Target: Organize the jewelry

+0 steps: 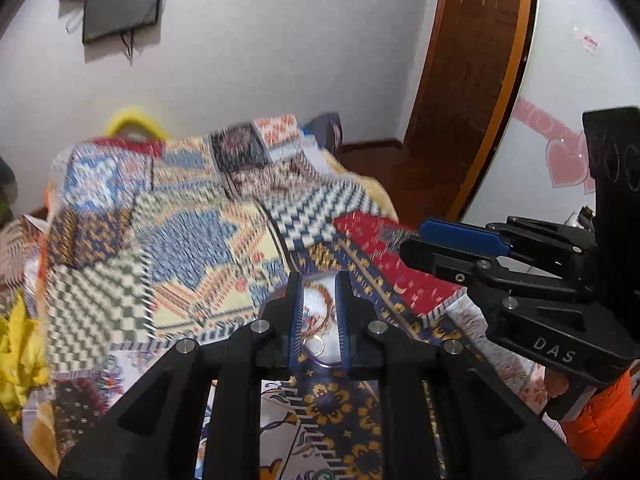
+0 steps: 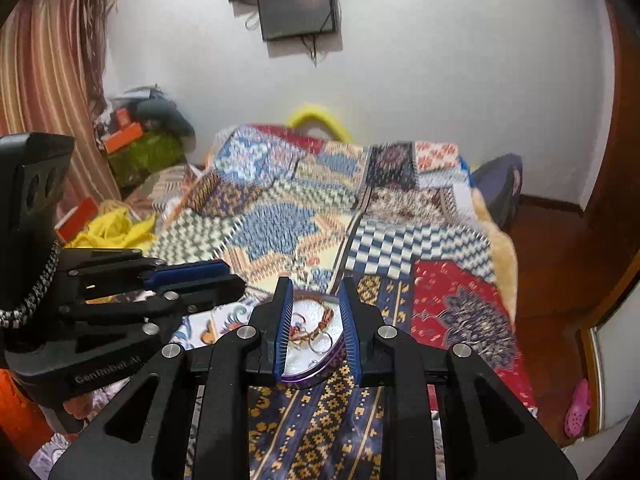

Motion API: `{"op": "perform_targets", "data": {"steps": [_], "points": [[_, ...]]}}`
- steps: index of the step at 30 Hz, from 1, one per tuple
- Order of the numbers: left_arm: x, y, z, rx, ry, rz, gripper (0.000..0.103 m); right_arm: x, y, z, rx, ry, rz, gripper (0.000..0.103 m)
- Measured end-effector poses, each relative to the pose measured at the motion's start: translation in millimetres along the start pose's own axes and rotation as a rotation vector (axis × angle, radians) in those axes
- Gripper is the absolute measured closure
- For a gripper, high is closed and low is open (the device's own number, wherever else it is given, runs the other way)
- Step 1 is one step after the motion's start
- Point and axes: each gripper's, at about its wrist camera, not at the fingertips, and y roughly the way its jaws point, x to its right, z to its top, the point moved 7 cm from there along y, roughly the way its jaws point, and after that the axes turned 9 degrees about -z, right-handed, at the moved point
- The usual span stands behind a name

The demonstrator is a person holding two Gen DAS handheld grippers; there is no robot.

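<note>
Evidently both tools aim at one spot: a shallow round purple-rimmed dish with a pale inside (image 2: pixel 316 354) lies on the patchwork bedspread (image 2: pixel 280 216), holding reddish cord bracelets (image 2: pixel 320 320) and thin metal rings (image 2: pixel 320 345). The right gripper (image 2: pixel 316 320) hovers with its blue pads spread wide either side of the dish, probably framing a pick. The left gripper (image 1: pixel 319 312) is also parted, nothing held, its jaws framing the same dish (image 1: pixel 320 312).
</note>
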Motion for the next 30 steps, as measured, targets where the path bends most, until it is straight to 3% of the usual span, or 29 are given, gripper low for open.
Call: {"op": "perform_targets", "data": {"steps": [10,17,21,26,28,30], "points": [[57.6,-137.1,37.7,0.303,0.079,0.060,0.084,-14.7,-129.5,40.7,0.278,0.029,-0.025,0.082],[98.1,-223.0,29.7,0.511,0.133,0.133,0.073,-39.2,-230.6,41.2,0.502,0.016,-0.065,0.080],[114.9,-255.7,9.6,0.579,0.152,0.176,0.055,-49.8,-258.5,28.7,0.565,0.015,-0.106,0.055],[124.4,-269.2,-12.7,0.596,0.161,0.228,0.028,-54.3,-265.5,13.2,0.580,0.050,-0.190,0.033],[125.0,-272.4,-17.9,0.604,0.154,0.236,0.011,-52.9,-266.6,10.3,0.588,0.068,-0.228,0.017],[125.8,-276.6,-22.7,0.611,0.153,0.253,0.008,-51.2,-266.6,7.6,0.584,0.085,-0.255,0.012]]}}
